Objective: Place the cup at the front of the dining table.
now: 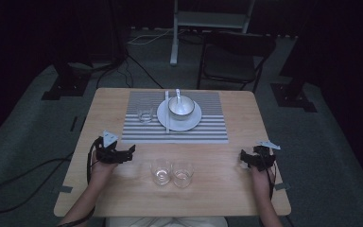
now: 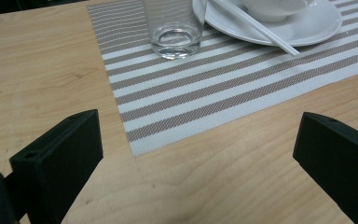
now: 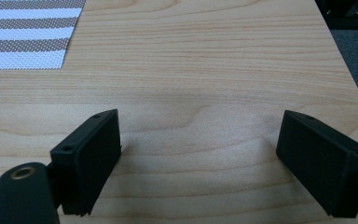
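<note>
Left gripper (image 1: 131, 152) and right gripper (image 1: 242, 157) – jaws spread wide, empty – rest on the table (image 1: 227, 184), two glasses (image 1: 172, 172) between them.

The high view is looking down and forward over the whole table (image 1: 227, 189). Both gripper views are sitting low and close, sharing the striped placemat (image 2: 205, 93); the right one is catching its corner upper left.
</note>
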